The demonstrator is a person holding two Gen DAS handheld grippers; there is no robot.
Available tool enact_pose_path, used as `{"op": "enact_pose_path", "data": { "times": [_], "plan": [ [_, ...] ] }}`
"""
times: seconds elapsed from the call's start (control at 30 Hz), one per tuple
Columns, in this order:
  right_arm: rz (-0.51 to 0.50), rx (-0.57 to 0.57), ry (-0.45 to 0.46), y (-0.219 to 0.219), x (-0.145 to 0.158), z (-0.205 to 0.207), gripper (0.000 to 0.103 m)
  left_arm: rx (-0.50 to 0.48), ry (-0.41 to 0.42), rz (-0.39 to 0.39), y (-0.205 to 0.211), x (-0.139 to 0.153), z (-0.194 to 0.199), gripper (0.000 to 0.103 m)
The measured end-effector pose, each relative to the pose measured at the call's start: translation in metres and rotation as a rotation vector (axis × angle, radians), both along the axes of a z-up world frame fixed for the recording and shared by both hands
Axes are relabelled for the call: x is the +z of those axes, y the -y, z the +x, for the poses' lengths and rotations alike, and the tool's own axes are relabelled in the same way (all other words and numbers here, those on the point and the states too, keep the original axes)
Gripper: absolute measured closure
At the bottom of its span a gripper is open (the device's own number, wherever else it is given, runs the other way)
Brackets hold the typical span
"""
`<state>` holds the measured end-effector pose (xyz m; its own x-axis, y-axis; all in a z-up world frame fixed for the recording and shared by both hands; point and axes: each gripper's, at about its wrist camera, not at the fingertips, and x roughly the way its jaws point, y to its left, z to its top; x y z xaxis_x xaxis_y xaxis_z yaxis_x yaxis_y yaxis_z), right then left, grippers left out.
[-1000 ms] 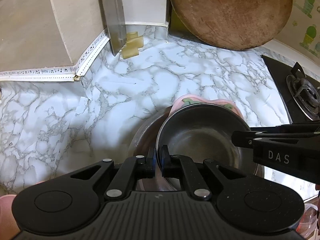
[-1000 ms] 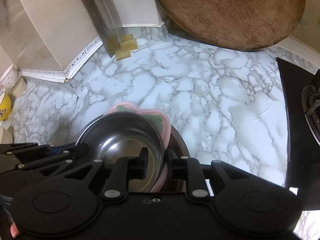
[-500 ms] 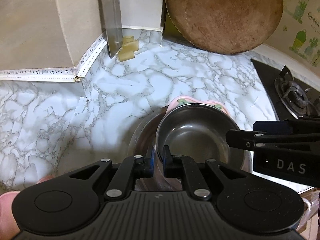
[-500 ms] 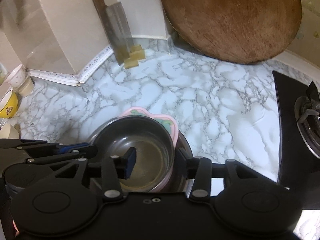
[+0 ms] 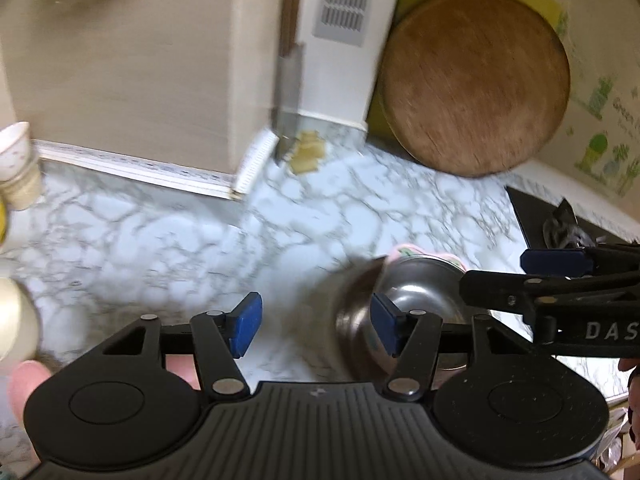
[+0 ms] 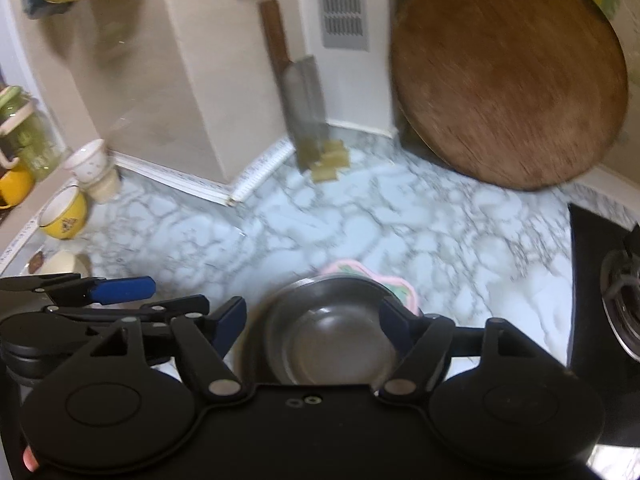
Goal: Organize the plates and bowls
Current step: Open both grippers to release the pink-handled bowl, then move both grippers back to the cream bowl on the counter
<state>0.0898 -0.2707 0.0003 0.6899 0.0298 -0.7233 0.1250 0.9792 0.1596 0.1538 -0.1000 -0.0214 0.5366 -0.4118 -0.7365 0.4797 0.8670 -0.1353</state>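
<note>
A small steel bowl (image 6: 332, 340) sits nested on a pink plate (image 6: 396, 286) inside a larger steel bowl (image 5: 352, 316) on the marble counter. My left gripper (image 5: 316, 326) is open and empty, pulled back to the left of the stack; its right finger is near the stack's left rim. My right gripper (image 6: 312, 324) is open, its fingers either side of the small bowl but apart from it. The small steel bowl also shows in the left wrist view (image 5: 424, 292), with the right gripper's fingers (image 5: 556, 262) over it. Both views are blurred.
A round wooden board (image 6: 508, 76) and a cleaver (image 6: 304, 108) lean on the back wall. A gas hob (image 6: 608, 280) lies at the right. Cups, a yellow bowl (image 6: 64, 212) and a cream bowl (image 6: 64, 264) stand at the left.
Both grippers have opened, letting go of the small steel bowl's rim, and have drawn back and up. The stack stays on the counter.
</note>
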Motion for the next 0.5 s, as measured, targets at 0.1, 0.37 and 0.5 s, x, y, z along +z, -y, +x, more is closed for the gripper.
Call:
{"op": "enact_pose_path", "data": {
  "times": [0.1,0.37,0.5],
  "plan": [
    [-0.005,0.040,0.028,-0.015,0.012,0.003,0.022,0.038,0.034,-0.009,-0.024,0.012,-0.002,0.035],
    [-0.013,0.169,0.105,-0.069,0.037,0.012,0.007,0.143,0.091,-0.030,-0.086,0.034,-0.008,0.028],
    [-0.011,0.238,0.142,-0.097,0.045,0.018,0.003,0.190,0.132,-0.014,-0.116,0.039,-0.011,0.026]
  ]
}}
